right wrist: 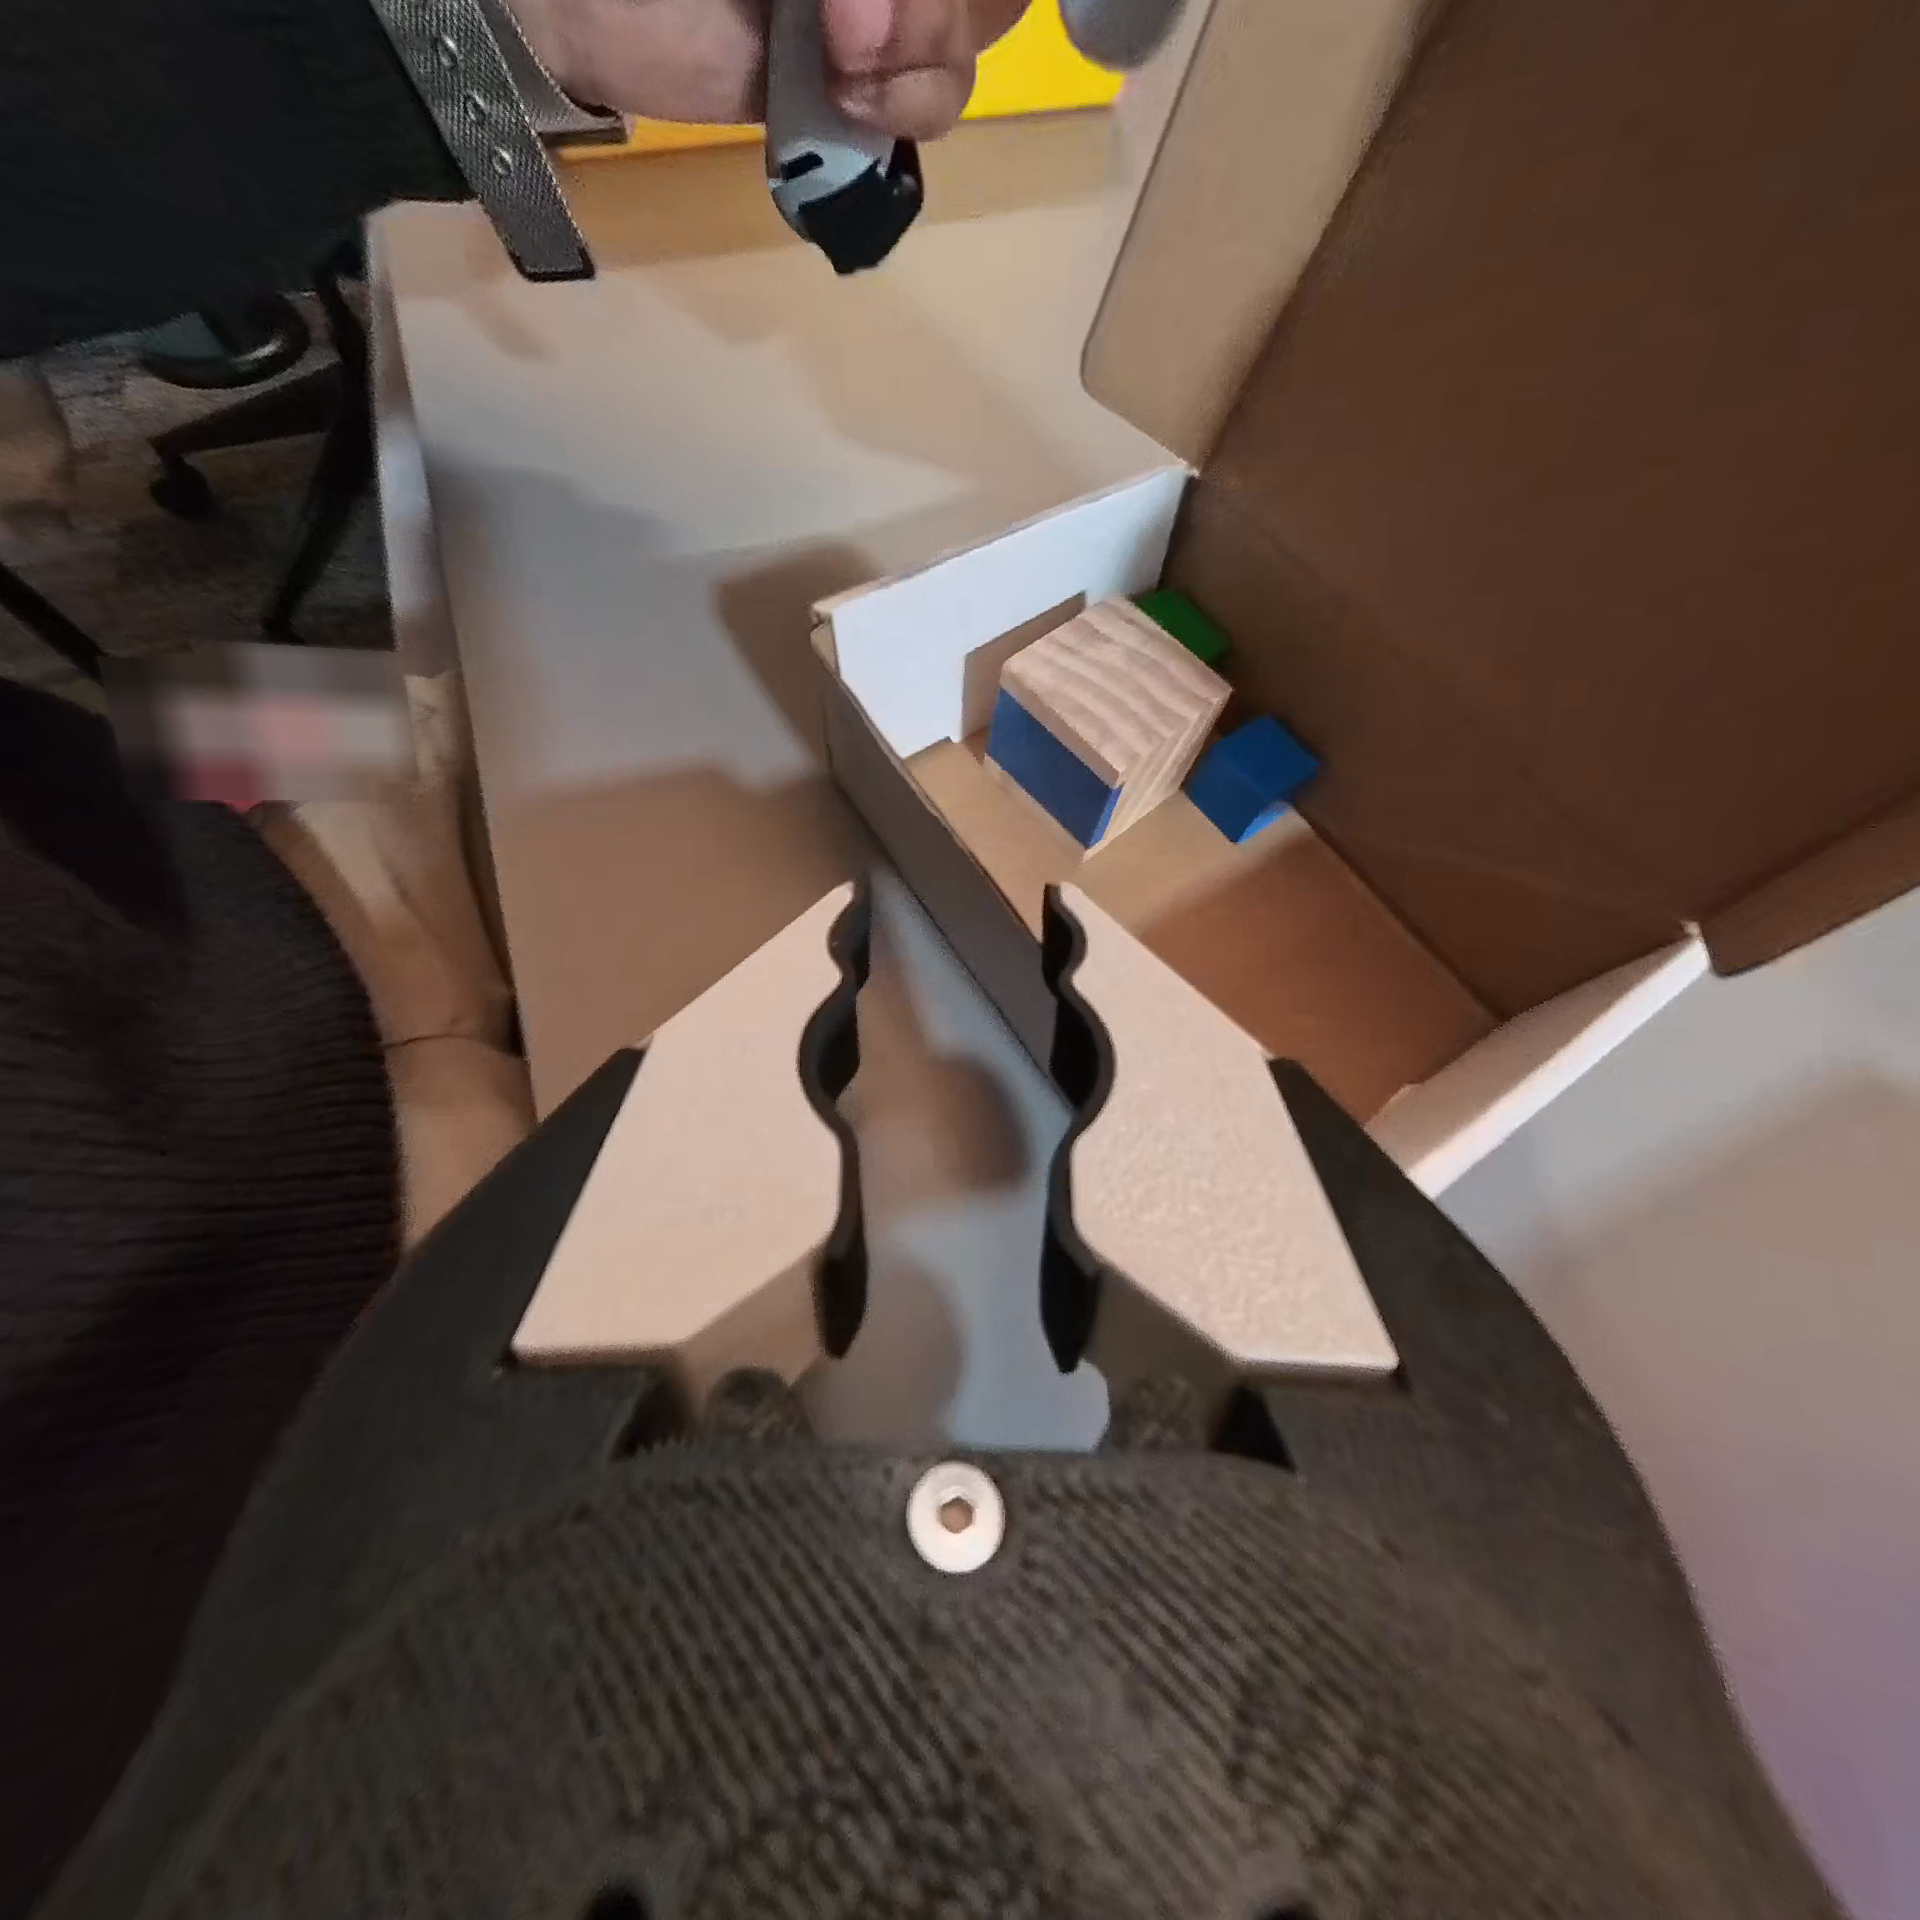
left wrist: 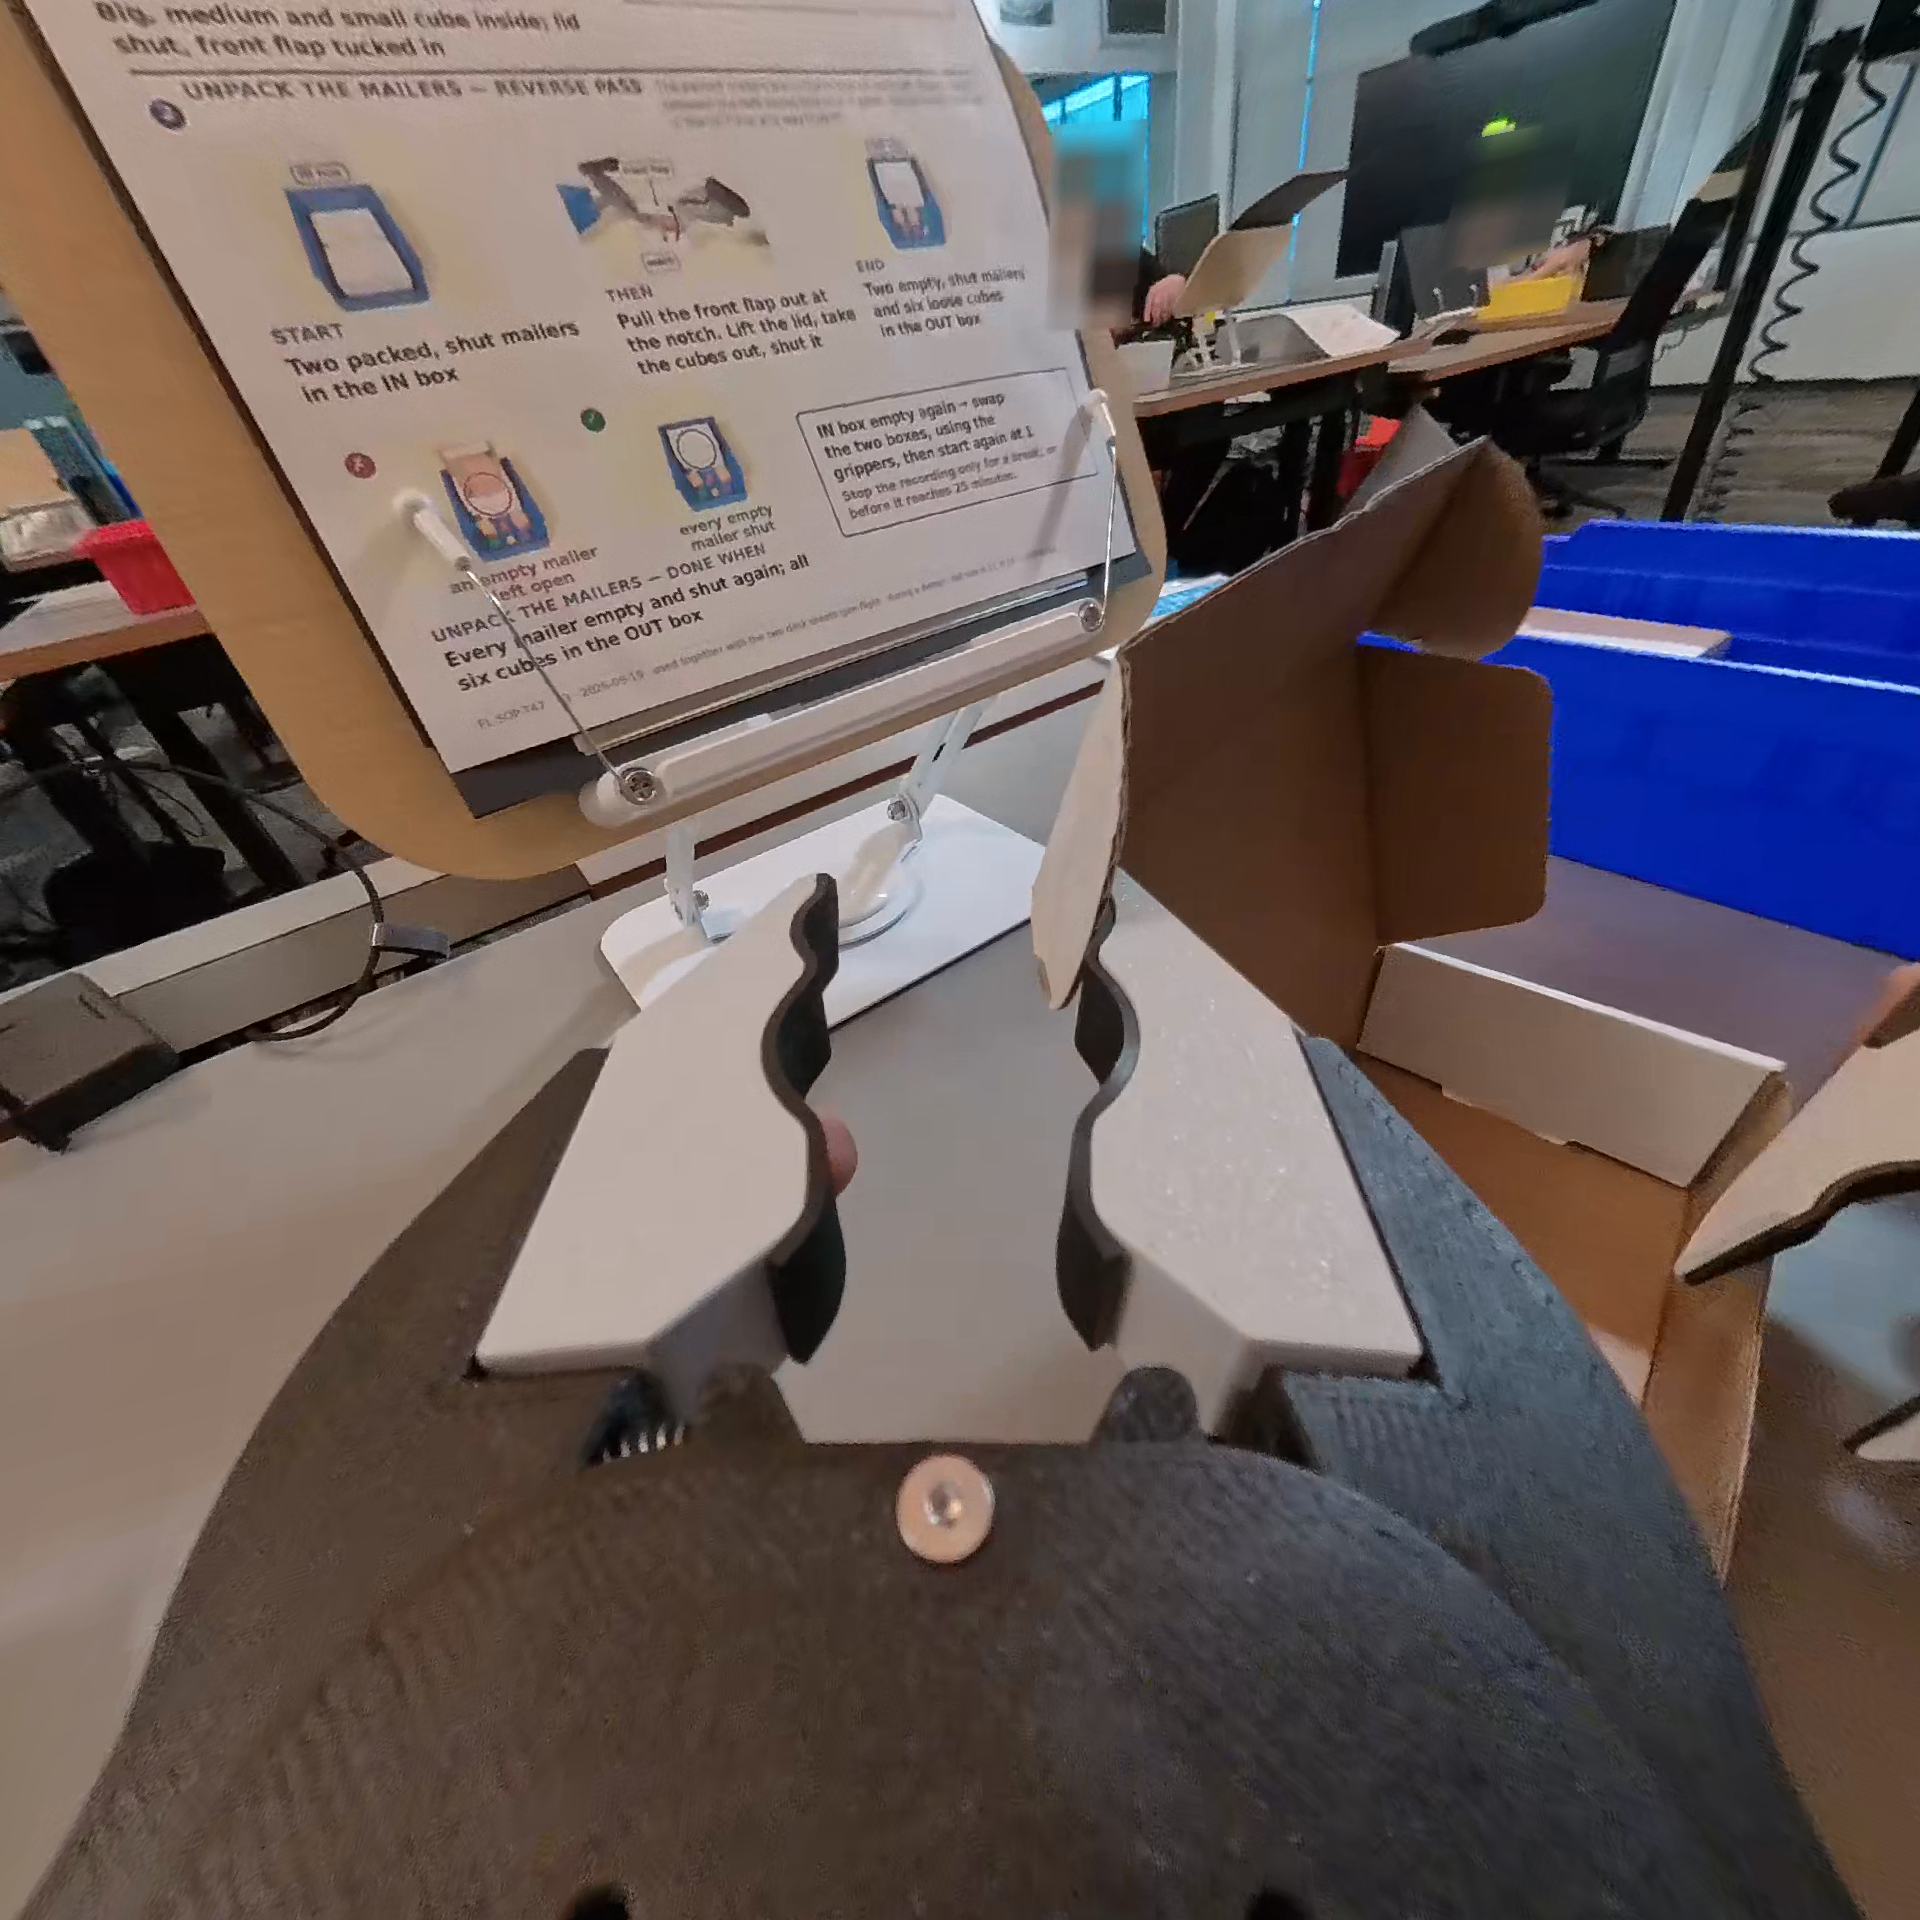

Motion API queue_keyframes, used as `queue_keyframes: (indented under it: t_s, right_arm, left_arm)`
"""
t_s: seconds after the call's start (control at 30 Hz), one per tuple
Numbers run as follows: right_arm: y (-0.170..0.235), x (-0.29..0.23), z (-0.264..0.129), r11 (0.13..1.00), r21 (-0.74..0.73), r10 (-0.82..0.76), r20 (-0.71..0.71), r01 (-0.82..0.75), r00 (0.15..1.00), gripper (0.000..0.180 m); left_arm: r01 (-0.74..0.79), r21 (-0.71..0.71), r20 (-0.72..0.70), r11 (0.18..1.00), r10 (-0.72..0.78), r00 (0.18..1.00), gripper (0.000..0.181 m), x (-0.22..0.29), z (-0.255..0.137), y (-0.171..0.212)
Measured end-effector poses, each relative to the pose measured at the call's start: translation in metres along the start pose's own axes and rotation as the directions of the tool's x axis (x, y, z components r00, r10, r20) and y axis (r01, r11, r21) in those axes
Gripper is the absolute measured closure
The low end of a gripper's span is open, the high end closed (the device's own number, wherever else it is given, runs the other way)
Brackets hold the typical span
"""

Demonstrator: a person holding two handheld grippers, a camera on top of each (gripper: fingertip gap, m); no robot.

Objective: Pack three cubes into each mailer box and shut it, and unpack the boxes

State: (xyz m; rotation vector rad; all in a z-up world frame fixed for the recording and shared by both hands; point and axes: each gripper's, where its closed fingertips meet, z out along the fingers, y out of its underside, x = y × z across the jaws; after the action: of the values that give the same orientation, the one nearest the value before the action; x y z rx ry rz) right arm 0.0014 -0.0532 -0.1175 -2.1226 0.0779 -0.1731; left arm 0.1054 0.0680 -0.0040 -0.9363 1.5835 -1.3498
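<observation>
The desk (left wrist: 260,1226) carries, from largest to smallest, two blue bins (left wrist: 1745,665) at its far right edge, a stand with an instruction sheet (left wrist: 582,364) at its far edge, and an open mailer box (right wrist: 1455,623) near its middle. The mailer's lid (left wrist: 1340,727) stands raised, its front flap free. Three cubes lie in one corner of the mailer: a large wood-and-blue cube (right wrist: 1101,717), a blue cube (right wrist: 1252,774) touching it, and a small green cube (right wrist: 1184,623) behind. The left gripper (left wrist: 956,956) is partly open and holds nothing; the edge of the lid's side flap lies just beside its right finger. The right gripper (right wrist: 956,914) is likewise partly open and empty, straddling the mailer's near wall. Judged from this, the box is either just filled and awaiting closure, or just opened and awaiting unpacking; which one cannot be told.
</observation>
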Motion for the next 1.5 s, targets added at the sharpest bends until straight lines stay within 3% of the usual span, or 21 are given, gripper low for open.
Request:
queue_keyframes:
  t_s: [0.23, 0.4, 0.47, 0.57, 0.7, 0.77, 0.83, 1.0, 1.1, 1.23, 1.4, 1.5]
  right_arm:
    - [0.01, -0.02, -0.022, 0.997, -0.074, 0.044, 0.201, -0.029, 0.979, 0.153]
    - [0.016, -0.021, -0.031, 0.992, -0.121, 0.061, 0.242, -0.032, 0.968, 0.157]
    - [0.019, -0.019, -0.034, 0.989, -0.142, 0.076, 0.254, -0.041, 0.964, 0.169]
    - [0.02, -0.017, -0.039, 0.982, -0.162, 0.136, 0.272, -0.093, 0.953, 0.167]
    - [0.004, -0.004, -0.041, 0.983, -0.11, 0.166, 0.196, -0.146, 0.967, 0.157]
    - [-0.012, 0.006, -0.041, 0.986, -0.045, 0.168, 0.116, -0.163, 0.979, 0.134]
    - [-0.019, 0.01, -0.043, 0.986, -0.03, 0.168, 0.08, -0.166, 0.983, 0.137]
    - [-0.012, 0.015, -0.036, 0.954, -0.067, 0.296, 0.039, -0.293, 0.955, 0.125]
    - [-0.003, 0.005, -0.018, 0.918, -0.179, 0.364, 0.028, -0.354, 0.931, 0.115]
    - [0.003, 0.016, 0.003, 0.873, -0.295, 0.377, -0.096, -0.388, 0.921, 0.124]
    - [-0.014, -0.004, 0.015, 0.871, -0.318, 0.398, 0.004, -0.376, 0.918, 0.125]
    - [-0.011, -0.003, 0.019, 0.875, -0.336, 0.358, -0.035, -0.348, 0.933, 0.128]
  left_arm:
    - [0.299, -0.034, -0.013, 0.954, -0.299, 0.954, 0.137, -0.012, -0.014, 0.008]
    - [0.33, -0.076, 0.045, 0.941, -0.327, 0.944, 0.138, -0.021, -0.016, 0.032]
    - [0.365, -0.086, 0.035, 0.927, -0.363, 0.931, 0.139, -0.018, -0.018, 0.036]
    - [0.419, -0.102, 0.0, 0.902, -0.421, 0.907, 0.139, -0.005, -0.023, 0.037]
    - [0.432, -0.076, -0.054, 0.899, -0.436, 0.898, 0.14, 0.011, -0.032, 0.029]
    - [0.452, -0.054, -0.086, 0.89, -0.456, 0.886, 0.14, 0.018, -0.039, 0.024]
    - [0.481, -0.029, -0.151, 0.876, -0.48, 0.864, 0.141, 0.03, -0.048, 0.02]
    - [0.528, 0.009, -0.162, 0.849, -0.52, 0.839, 0.146, 0.032, -0.058, 0.023]
    - [0.562, -0.009, -0.18, 0.827, -0.554, 0.813, 0.147, 0.03, -0.058, 0.024]
    - [0.593, 0.006, -0.213, 0.805, -0.578, 0.787, 0.146, 0.035, -0.061, 0.021]
    - [0.562, 0.021, -0.218, 0.827, -0.544, 0.81, 0.147, 0.038, -0.062, 0.016]
    - [0.556, 0.028, -0.219, 0.831, -0.537, 0.814, 0.148, 0.039, -0.063, 0.016]
